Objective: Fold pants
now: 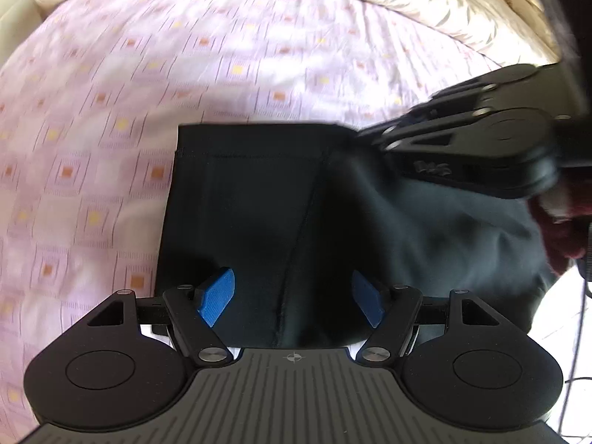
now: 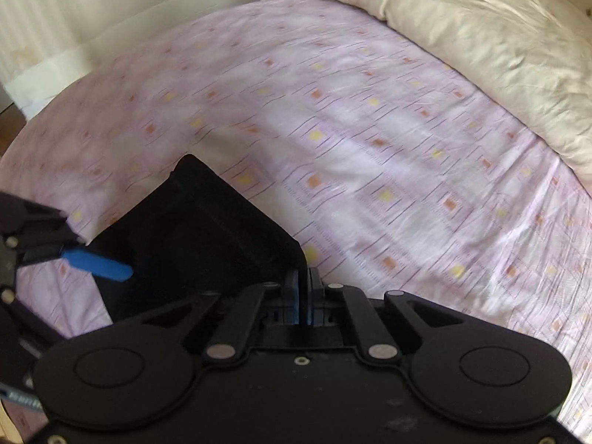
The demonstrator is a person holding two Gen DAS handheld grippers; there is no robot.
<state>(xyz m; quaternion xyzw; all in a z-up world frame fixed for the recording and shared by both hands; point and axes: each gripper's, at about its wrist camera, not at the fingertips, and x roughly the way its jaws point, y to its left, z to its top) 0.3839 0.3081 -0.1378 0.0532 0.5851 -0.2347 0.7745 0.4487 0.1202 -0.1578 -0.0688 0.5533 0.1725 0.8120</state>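
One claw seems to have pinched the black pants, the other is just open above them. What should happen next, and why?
Probably the left gripper should close on the pants beneath it: its jaws stand open, while the right gripper is already shut on the corner.

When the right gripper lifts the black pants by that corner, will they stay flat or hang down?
The pants will probably hang down: the cloth already bunches in soft wrinkles near the right gripper, which is shut on their corner. They look light and thin. They may drag the sheet slightly.
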